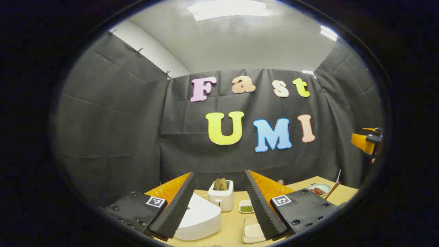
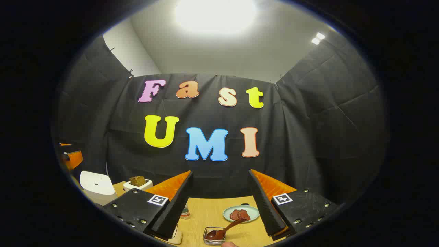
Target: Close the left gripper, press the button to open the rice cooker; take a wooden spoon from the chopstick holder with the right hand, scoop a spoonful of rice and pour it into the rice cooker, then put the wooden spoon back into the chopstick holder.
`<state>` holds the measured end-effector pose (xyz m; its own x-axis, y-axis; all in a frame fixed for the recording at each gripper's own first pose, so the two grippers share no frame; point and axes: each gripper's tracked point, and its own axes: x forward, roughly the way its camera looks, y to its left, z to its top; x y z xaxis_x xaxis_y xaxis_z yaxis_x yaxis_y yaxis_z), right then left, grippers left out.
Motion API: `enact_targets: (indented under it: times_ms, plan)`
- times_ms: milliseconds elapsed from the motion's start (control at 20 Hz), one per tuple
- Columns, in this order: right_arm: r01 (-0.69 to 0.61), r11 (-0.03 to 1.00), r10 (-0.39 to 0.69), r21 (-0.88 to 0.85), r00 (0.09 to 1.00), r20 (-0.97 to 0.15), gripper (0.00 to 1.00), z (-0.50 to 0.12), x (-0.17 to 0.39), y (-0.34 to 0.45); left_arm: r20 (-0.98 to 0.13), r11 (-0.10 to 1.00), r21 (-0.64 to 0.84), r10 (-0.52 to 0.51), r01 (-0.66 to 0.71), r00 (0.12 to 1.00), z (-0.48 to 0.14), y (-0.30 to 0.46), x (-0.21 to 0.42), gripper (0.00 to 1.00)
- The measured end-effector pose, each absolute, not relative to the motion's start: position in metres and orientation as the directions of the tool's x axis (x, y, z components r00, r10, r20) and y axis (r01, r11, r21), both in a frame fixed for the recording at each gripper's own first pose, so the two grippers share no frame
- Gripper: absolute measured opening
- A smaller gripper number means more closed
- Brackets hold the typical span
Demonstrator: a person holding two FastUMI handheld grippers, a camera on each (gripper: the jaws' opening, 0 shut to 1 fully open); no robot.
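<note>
Left gripper view: the left hand-held gripper [image 1: 219,202] is hovering above the desk [image 1: 236,223] with its two fingers standing wide apart and nothing between them.
Rice cooker: the white rice cooker [image 1: 200,219] is sitting on the desk low between those fingers, toward the left one, lid down; I am not making out its button from here.
Neighbours: a white toaster [image 1: 221,196] with bread in its slots is standing just behind the cooker, and a small dish of green stuff [image 1: 246,208] is lying beside it.
Right gripper view: the right hand-held gripper [image 2: 219,206] is also standing wide and holding nothing, pointing over the desk toward a pale plate [image 2: 241,213] with reddish pieces on it.
Wooden spoon: the wooden spoon [image 2: 224,230] is resting bowl-down in a small clear container [image 2: 213,236] near the bottom edge, its handle slanting up toward the plate; whether that container is the chopstick holder, I cannot tell.
Handling, cooker: it is looking rigid and heavy enough to stay put under a press, so closed fingertips should be pushing straight down on the latch.
Handling, spoon: it is likely light, stiff and smooth; gripping mid-handle, across its width, should be keeping it from twisting when loaded.
Risk: the clear container is looking light and may be tipping as the spoon lifts.
</note>
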<state>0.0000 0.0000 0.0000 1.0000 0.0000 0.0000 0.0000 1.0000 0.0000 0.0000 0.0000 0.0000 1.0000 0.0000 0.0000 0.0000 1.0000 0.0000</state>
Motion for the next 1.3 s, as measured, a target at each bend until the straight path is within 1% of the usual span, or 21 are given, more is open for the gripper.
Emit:
enact_targets:
  times_ms: [50, 250, 550, 600, 650, 800, 1150, 1200, 1250, 1300]
  plan:
    - [0.0, 1.0, 0.0, -0.006, 1.0, -0.002, 0.95, -0.002, -0.001, 0.0, 0.0, 1.0, 0.002, 0.002, -0.002, 1.0, 0.001, 0.0, 0.001, 0.96]
    - [0.006, 1.0, -0.006, -0.013, 1.0, -0.011, 0.95, -0.005, -0.002, -0.001, 0.004, 1.0, -0.017, 0.01, -0.01, 1.0, -0.001, 0.002, 0.0, 0.96]
    - [0.012, 1.0, -0.012, -0.028, 1.0, -0.003, 0.95, -0.002, -0.01, -0.002, -0.013, 1.0, -0.029, -0.006, 0.005, 1.0, -0.005, 0.0, 0.003, 0.96]
    - [0.012, 1.0, -0.012, -0.023, 1.0, -0.004, 0.95, -0.002, -0.011, -0.002, -0.012, 1.0, -0.029, -0.007, 0.006, 1.0, -0.005, 0.0, 0.002, 0.97]
    - [0.014, 1.0, -0.014, -0.022, 1.0, -0.005, 0.95, -0.002, -0.012, -0.002, -0.006, 1.0, -0.029, -0.009, 0.009, 1.0, -0.002, -0.001, 0.002, 0.95]
    - [0.016, 1.0, -0.016, -0.021, 1.0, 0.0, 0.95, 0.002, -0.015, -0.004, 0.011, 1.0, -0.024, -0.015, 0.015, 1.0, 0.004, -0.003, -0.001, 0.97]
    - [0.011, 1.0, -0.011, -0.017, 1.0, 0.004, 0.95, 0.002, -0.016, -0.006, 0.022, 0.999, -0.016, -0.027, 0.028, 0.999, 0.011, -0.006, -0.006, 0.96]
    - [0.011, 1.0, -0.01, -0.015, 1.0, 0.001, 0.95, 0.001, -0.016, -0.006, 0.024, 0.999, -0.015, -0.029, 0.029, 0.999, 0.012, -0.007, -0.006, 0.94]
    - [0.009, 1.0, -0.009, -0.014, 1.0, -0.002, 0.95, 0.0, -0.016, -0.006, 0.028, 1.0, -0.012, -0.025, 0.025, 0.999, 0.014, -0.005, -0.008, 0.88]
    - [0.008, 1.0, -0.008, -0.012, 1.0, -0.004, 0.95, -0.001, -0.015, -0.007, 0.032, 1.0, -0.008, -0.022, 0.023, 0.999, 0.016, -0.003, -0.007, 0.85]
